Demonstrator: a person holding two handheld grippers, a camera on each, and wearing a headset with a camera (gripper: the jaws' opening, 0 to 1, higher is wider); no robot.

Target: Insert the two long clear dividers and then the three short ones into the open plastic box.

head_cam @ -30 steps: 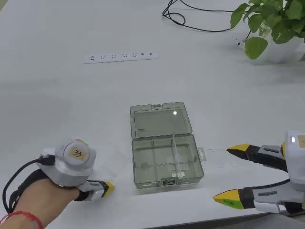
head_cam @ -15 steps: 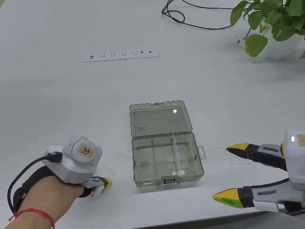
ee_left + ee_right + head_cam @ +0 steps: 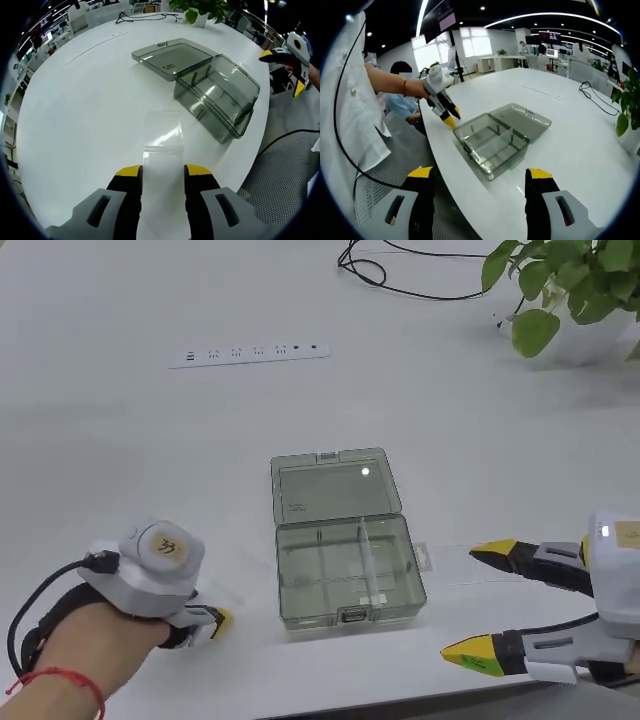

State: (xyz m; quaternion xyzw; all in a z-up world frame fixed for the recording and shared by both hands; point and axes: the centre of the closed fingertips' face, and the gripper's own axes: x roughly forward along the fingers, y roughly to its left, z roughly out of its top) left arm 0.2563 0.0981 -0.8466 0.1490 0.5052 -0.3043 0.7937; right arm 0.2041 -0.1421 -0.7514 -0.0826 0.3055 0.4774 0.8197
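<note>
The open clear plastic box [image 3: 345, 575] sits mid-table with its lid [image 3: 335, 485] laid back, and one long clear divider [image 3: 365, 558] stands inside it. My left gripper [image 3: 215, 620] rests low at the box's left. In the left gripper view, its jaws are a little apart on either side of the near end of a flat clear divider [image 3: 162, 135] lying on the table. My right gripper [image 3: 482, 602] hangs wide open to the right of the box [image 3: 492, 142], holding nothing. Faint clear dividers [image 3: 445, 565] lie between the box and its upper fingertip [image 3: 492, 551].
A white power strip [image 3: 250, 352] lies at the back, with a black cable [image 3: 400, 275] and a potted plant [image 3: 570, 290] at the far right. The table's near edge runs just under both grippers. Another person [image 3: 402, 85] sits beyond the table's edge.
The left hand has turned and sunk slightly, its tip edging left toward the table. The right gripper has hardly moved. The box and dividers stay put.
</note>
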